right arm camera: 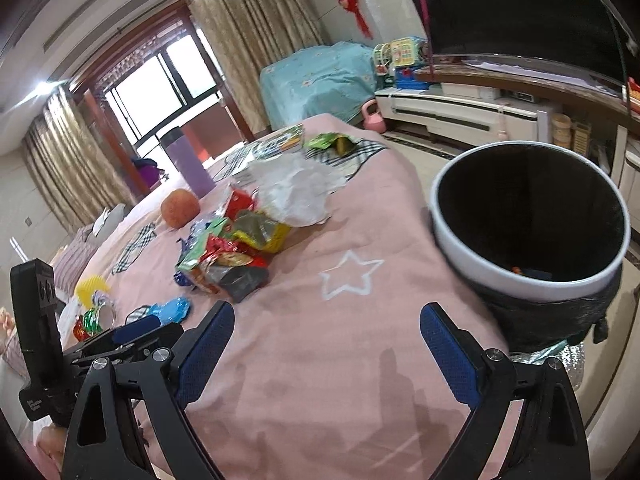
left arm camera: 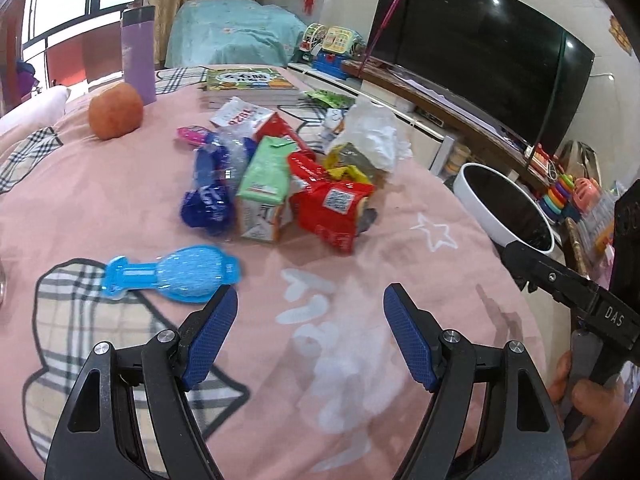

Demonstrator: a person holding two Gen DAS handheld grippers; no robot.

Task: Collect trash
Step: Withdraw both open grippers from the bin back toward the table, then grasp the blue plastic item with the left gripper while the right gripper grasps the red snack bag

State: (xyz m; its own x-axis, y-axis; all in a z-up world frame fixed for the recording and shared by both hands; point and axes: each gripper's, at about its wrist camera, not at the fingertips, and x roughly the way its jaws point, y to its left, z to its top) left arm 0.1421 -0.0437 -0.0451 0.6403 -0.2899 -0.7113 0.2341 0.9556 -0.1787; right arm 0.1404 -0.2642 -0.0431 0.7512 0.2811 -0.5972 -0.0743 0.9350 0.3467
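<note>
Here, pink bedspread (left arm camera: 120, 208) bears wrappers (left arm camera: 280, 184)

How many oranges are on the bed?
1. The orange sits on the pink bedspread beside the purple bottle, apart from the trash pile; others may be hidden.

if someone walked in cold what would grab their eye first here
The heap of crumpled wrappers in the middle of the pink bedspread stands out most, a red snack bag and a green carton leaning together in it. Next comes the white-rimmed bin with a black liner, standing off the bed's right edge. Both grippers hang open and empty over bare fabric in front of the pile.
</note>
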